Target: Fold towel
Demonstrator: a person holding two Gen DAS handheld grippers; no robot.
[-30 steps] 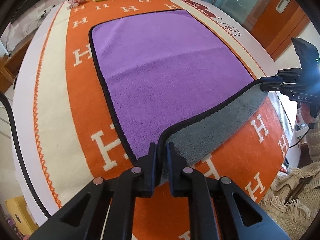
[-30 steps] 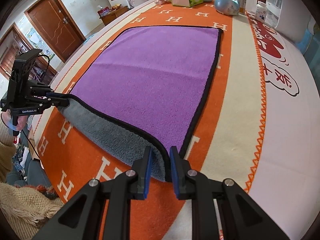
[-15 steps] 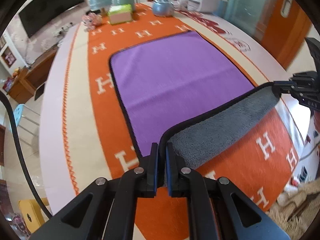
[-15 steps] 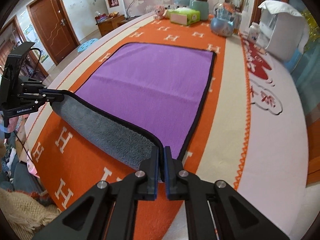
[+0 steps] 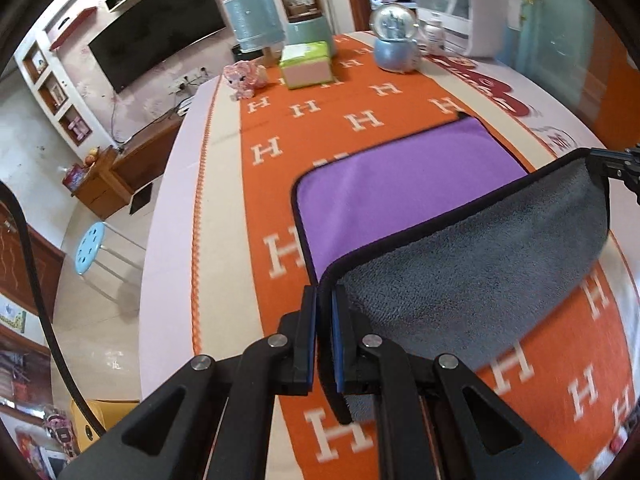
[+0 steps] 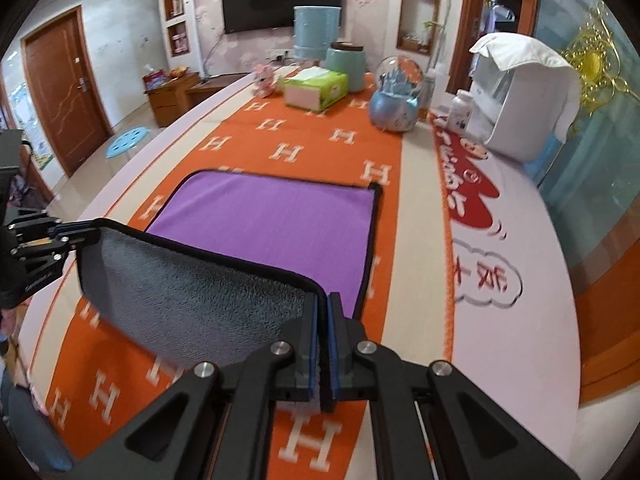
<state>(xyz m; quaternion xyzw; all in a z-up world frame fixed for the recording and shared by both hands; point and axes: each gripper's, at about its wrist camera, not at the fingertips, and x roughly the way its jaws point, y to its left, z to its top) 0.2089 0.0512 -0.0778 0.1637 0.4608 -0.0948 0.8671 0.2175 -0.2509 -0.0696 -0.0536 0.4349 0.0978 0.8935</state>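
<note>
Towel (image 5: pixel 404 196) position: far portion lies flat, purple face up, on the orange runner (image 5: pixel 312 108) of the surface (image 5: pixel 172 216); near edge is lifted clear, grey underside facing the cameras, sagging slightly between two held corners. Left claw (image 5: pixel 325 336) is pressed together, pinching the near-left corner; right claw (image 6: pixel 322 344) is pressed together, pinching the near-right corner.

Probable faults from this state: uneven travel of the two claws would skew the fold, so the black-bound edges fail to meet; slack in the raised edge may let the middle touch down first and crease; a thin pinch at either corner may slip under tension; dragging forward could shift the flat portion toward the tissue box (image 6: pixel 316 88) and snow globe (image 6: pixel 394 98) near the far edge.

Orientation: long axis appears to run from the near edge toward the far edge of the surface, parallel to the runner; the lifted edge lies crosswise.
</note>
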